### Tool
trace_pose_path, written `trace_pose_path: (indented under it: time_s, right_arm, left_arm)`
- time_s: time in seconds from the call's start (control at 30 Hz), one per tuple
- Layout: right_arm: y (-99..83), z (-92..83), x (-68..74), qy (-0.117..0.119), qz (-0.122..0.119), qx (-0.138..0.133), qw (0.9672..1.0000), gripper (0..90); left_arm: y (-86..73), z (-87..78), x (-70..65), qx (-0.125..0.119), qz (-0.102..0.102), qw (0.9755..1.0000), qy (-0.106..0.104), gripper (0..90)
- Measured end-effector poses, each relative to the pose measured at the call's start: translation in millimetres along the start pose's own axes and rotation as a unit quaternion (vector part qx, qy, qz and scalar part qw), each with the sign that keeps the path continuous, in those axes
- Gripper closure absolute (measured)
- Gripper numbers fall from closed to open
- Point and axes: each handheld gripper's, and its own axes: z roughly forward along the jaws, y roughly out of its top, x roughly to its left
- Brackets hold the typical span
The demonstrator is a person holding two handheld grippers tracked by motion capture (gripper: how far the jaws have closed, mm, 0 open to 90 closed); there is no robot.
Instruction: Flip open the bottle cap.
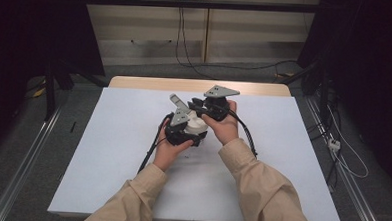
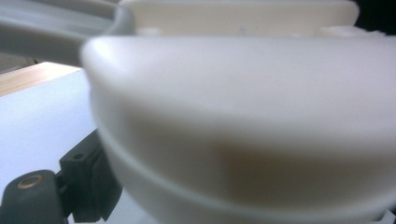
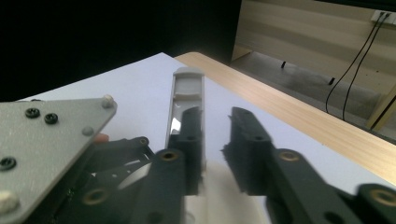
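Note:
A white rounded pot [image 1: 197, 124] with a grey handle [image 1: 178, 103] is held over the middle of the table. My left gripper [image 1: 184, 133] is shut on the pot's body. In the left gripper view the pot [image 2: 243, 130] is very close and blurred, with one black finger [image 2: 86, 179] pressed against its left side. My right gripper [image 1: 191, 107] is at the handle from the right. In the right gripper view its jaws [image 3: 215, 116] stand apart with only table seen through the gap. The grey handle [image 3: 187, 88] runs up just behind the left jaw.
A white sheet [image 1: 107, 151] covers the table, and a strip of bare wood [image 1: 200, 85] runs along its far edge. Black cables [image 1: 152, 148] trail from both grippers toward the person. Dark stands and floor cables [image 1: 333, 141] flank the table.

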Motion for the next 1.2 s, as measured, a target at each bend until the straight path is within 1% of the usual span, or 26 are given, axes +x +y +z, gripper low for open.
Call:
trace_pose_path:
  time_s: [0.03,0.1,0.13,0.17,0.2,0.23,0.27,0.33,0.37,0.4,0.43,0.47,0.5,0.53,0.57,0.63,0.67,0.77,0.8,0.9,0.93,0.97,1.0,1.03,1.13,1.2]
  right_arm:
    - [0.1,-2.0,-0.1,0.0,0.001,-0.002,1.0,67.2]
    - [0.1,-6.4,0.4,-0.002,0.0,0.0,1.0,58.7]
    - [-0.5,-8.8,0.5,-0.001,0.001,-0.003,1.0,58.1]
    - [-1.4,-11.2,0.6,0.002,0.004,-0.004,1.0,54.4]
    - [-2.3,-13.2,0.8,0.001,0.006,-0.004,1.0,47.4]
    - [-3.2,-15.3,1.2,0.002,0.007,-0.005,1.0,43.9]
    - [-4.0,-17.7,1.7,0.004,0.005,-0.004,1.0,43.6]
    - [-5.4,-23.0,3.1,0.004,0.006,-0.007,1.0,36.8]
    - [-6.1,-25.6,3.6,0.005,0.007,-0.006,0.9999,35.4]
    - [-7.0,-28.4,4.3,0.007,0.006,-0.008,0.9999,35.3]
    - [-8.0,-31.1,5.2,0.007,0.004,-0.007,0.9999,34.1]
    - [-9.0,-33.4,6.0,0.006,0.002,-0.008,0.9999,32.2]
    - [-9.9,-35.4,6.4,0.005,0.003,-0.008,1.0,31.4]
    - [-10.8,-37.3,6.6,0.006,0.004,-0.008,0.9999,31.5]
    - [-11.6,-39.3,6.8,0.004,0.003,-0.009,0.9999,31.1]
    - [-12.5,-42.7,6.4,0.002,0.004,-0.012,0.9999,31.0]
    - [-12.7,-44.1,6.2,0.002,0.005,-0.013,0.9999,30.9]
    - [-12.3,-48.1,5.6,0.001,0.004,-0.014,0.9999,29.4]
    - [-11.9,-49.6,5.7,0.0,0.003,-0.014,0.9999,29.4]
    - [-11.5,-52.4,6.2,0.0,0.001,-0.016,0.9999,27.7]
    - [-11.8,-53.1,6.6,0.002,0.001,-0.016,0.9999,27.3]
    - [-12.4,-53.8,7.2,0.003,0.001,-0.014,0.9999,26.5]
    - [-13.4,-54.9,7.3,0.003,-0.003,-0.014,0.9999,25.1]
    - [-14.7,-56.1,7.6,0.003,0.0,-0.015,0.9999,24.6]
    - [-20.2,-61.0,7.3,0.005,0.003,-0.013,0.9999,22.8]
    - [-24.5,-64.6,6.9,0.006,0.005,-0.01,0.9999,20.9]
  left_arm:
    - [0.7,-2.1,0.6,0.001,0.003,1.0,-0.001,8.3]
    - [1.7,-6.7,1.5,0.003,0.004,1.0,-0.001,7.8]
    - [2.1,-8.6,2.7,0.002,0.004,1.0,-0.004,7.7]
    - [2.5,-10.6,3.7,0.003,0.002,1.0,-0.002,7.6]
    - [2.8,-12.6,4.8,0.002,0.0,1.0,-0.002,7.1]
    - [2.9,-14.8,5.9,0.003,-0.002,1.0,-0.004,6.8]
    - [3.0,-17.1,6.6,0.003,-0.001,1.0,-0.004,6.8]
    - [3.5,-21.6,7.3,0.006,0.0,1.0,-0.008,6.6]
    - [3.7,-24.0,7.3,0.007,0.002,1.0,-0.006,6.6]
    - [3.9,-26.3,7.3,0.008,0.002,0.9999,-0.006,6.6]
    - [4.2,-27.9,7.9,0.007,0.007,0.9999,-0.011,6.6]
    - [4.3,-28.9,7.4,0.008,0.011,0.9999,-0.011,6.6]
    - [4.3,-29.5,7.0,0.01,0.012,0.9998,-0.009,6.5]
    - [4.1,-29.6,6.9,0.011,0.011,0.9998,-0.011,6.4]
    - [3.8,-29.7,6.9,0.015,0.014,0.9997,-0.013,6.5]
    - [2.6,-28.4,5.2,0.016,0.011,0.9996,-0.02,6.5]
    - [2.3,-28.1,4.6,0.018,0.013,0.9996,-0.019,6.8]
    - [2.3,-28.8,3.8,0.017,0.008,0.9995,-0.024,7.1]
    - [2.4,-29.6,4.2,0.017,0.012,0.9995,-0.024,7.2]
    - [1.2,-31.8,3.6,0.017,0.011,0.9995,-0.026,7.3]
    - [-0.8,-34.1,2.8,0.005,0.013,0.9997,-0.019,7.6]
    - [-2.3,-36.1,2.8,0.007,0.014,0.9997,-0.019,8.5]
    - [-3.2,-37.5,3.4,0.015,0.015,0.9996,-0.02,8.5]
    - [-4.1,-39.6,4.2,0.016,0.013,0.9996,-0.02,8.1]
    - [-5.7,-50.3,6.2,0.004,0.007,0.9998,-0.021,7.8]
    - [-6.4,-57.2,7.2,0.005,0.005,0.9997,-0.022,7.6]
